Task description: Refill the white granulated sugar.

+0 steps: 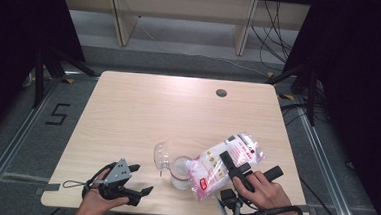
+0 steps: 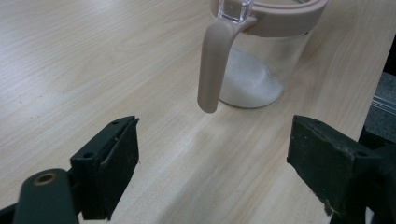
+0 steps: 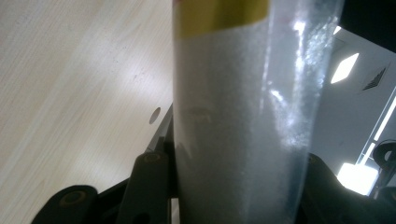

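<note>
A clear jar [image 1: 180, 171] with a pinkish rim and handle [image 2: 214, 65] stands near the table's front edge, with white powder in its bottom [image 2: 250, 84]. Its hinged lid [image 1: 162, 156] stands open on its left. My right gripper [image 1: 234, 169] is shut on a clear bag of white powder [image 1: 222, 163] with red print, tilted so that its low end lies at the jar's mouth. In the right gripper view the bag [image 3: 243, 116] stands between the jaws. My left gripper [image 1: 139, 182] rests open on the table left of the jar, its jaws wide apart and empty [image 2: 212, 177].
The light wooden table [image 1: 143, 109] has a round cable hole [image 1: 221, 93] at the back right. Beyond it are wooden furniture legs and cables on the floor. A floor mark "5" [image 1: 58, 113] lies to the left.
</note>
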Demonstrator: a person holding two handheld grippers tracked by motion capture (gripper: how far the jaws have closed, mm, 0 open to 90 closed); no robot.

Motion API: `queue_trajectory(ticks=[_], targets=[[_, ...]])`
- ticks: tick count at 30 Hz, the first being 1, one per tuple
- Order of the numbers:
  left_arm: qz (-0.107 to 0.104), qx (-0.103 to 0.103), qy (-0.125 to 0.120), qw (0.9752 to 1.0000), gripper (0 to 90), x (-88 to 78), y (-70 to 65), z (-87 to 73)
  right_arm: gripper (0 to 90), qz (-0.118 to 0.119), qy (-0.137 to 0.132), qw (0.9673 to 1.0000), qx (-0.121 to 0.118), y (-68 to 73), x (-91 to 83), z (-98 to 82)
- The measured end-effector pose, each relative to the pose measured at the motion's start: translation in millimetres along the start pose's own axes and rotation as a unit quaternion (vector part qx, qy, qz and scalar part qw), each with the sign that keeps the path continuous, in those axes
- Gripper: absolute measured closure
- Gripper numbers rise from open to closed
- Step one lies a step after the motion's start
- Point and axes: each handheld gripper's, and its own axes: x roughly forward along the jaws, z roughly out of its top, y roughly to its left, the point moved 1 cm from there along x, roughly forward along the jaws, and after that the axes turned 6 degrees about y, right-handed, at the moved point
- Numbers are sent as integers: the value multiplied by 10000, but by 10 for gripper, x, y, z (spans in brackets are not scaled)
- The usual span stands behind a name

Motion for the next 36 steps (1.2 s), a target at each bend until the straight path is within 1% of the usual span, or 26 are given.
queue_trajectory(ticks=[1, 2, 3, 4, 5, 6, 7, 8, 9, 10, 11, 12, 13, 14, 15, 17, 19, 20, 22, 23, 24, 25, 26, 33, 35, 36], targets=[[3, -6, 2, 10000, 161, 1, 0, -1, 652, 32, 0, 10000, 45, 8, 3, -3], [10, -157, -25, 9999, 161, 7, -18, -7, 652, -8, 12, 10000, -52, -11, -4, -7], [36, -164, 32, 9999, 161, -2, -19, -6, 652, 11, 61, 9999, 154, 10, -12, 0], [24, -162, 24, 9999, 160, -2, -18, -6, 652, 16, 67, 9998, 184, 12, -14, -1], [21, -114, 12, 9999, 161, -4, -13, -4, 652, 14, 72, 9998, 185, 13, -13, -2], [4, -12, 1, 10000, 161, -4, -2, 0, 652, 10, 75, 9998, 183, 13, -12, -1], [4, -8, 1, 10000, 161, -4, -2, 0, 652, 20, 83, 9998, 188, 14, -13, -1], [10, 1, 6, 10000, 161, 1, 1, -1, 652, 21, 70, 9998, 162, 11, -12, 0], [22, -13, -13, 10000, 161, 8, -1, -3, 653, -32, 5, 10000, -41, -12, -2, -8], [10, -160, 9, 9999, 161, 6, -22, -7, 652, -5, 12, 10000, -24, -7, -5, -6], [0, -173, -11, 9999, 161, 10, -25, -6, 652, 2, 14, 10000, -58, -11, -5, -6], [29, -96, 2, 9999, 161, 14, -8, -9, 653, 4, 19, 10000, -58, -12, -6, -5], [47, -101, 53, 9999, 161, 2, -9, -7, 653, 4, 16, 10000, -53, -12, -6, -5], [7, -123, 2, 9999, 161, 5, -16, -6, 653, 5, 14, 10000, -61, -13, -7, -4], [9, -12, 0, 10000, 161, 4, -1, -2, 653, 2, 22, 10000, -73, -13, -7, -3], [8, -24, 1, 10000, 161, 4, -3, -3, 653, -14, 40, 10000, -80, -9, -6, 5], [5, -7, 7, 10000, 161, 4, -2, -2, 653, -19, 46, 9998, -190, -19, -10, 9], [5, -167, 1, 9999, 161, 7, -21, -7, 653, -38, 35, 9999, -142, -19, -9, 14], [0, -129, 1, 9999, 161, 8, -15, -6, 653, -20, 44, 9999, -158, -21, -14, 20], [4, -139, -2, 9999, 160, 8, -16, -6, 654, -35, 46, 9997, -246, -28, -14, 23], [5, -119, 2, 9999, 161, 7, -14, -6, 654, -51, 53, 9997, -251, -26, -13, 27], [11, -35, 8, 10000, 161, 3, -5, -3, 654, -25, 81, 9999, -122, -11, -19, 35], [12, -7, 9, 10000, 161, 2, -2, -2, 654, -37, 70, 9999, -133, -13, -20, 36], [13, -19, 5, 10000, 161, 3, -2, -2, 654, -46, 86, 9998, -194, -25, -29, 50], [30, 2, 25, 10000, 161, -1, 2, -2, 654, -44, 77, 9998, -176, -30, -31, 49], [17, -11, -18, 10000, 161, 7, 1, -3, 654, -53, 73, 9998, -166, -30, -33, 48]])
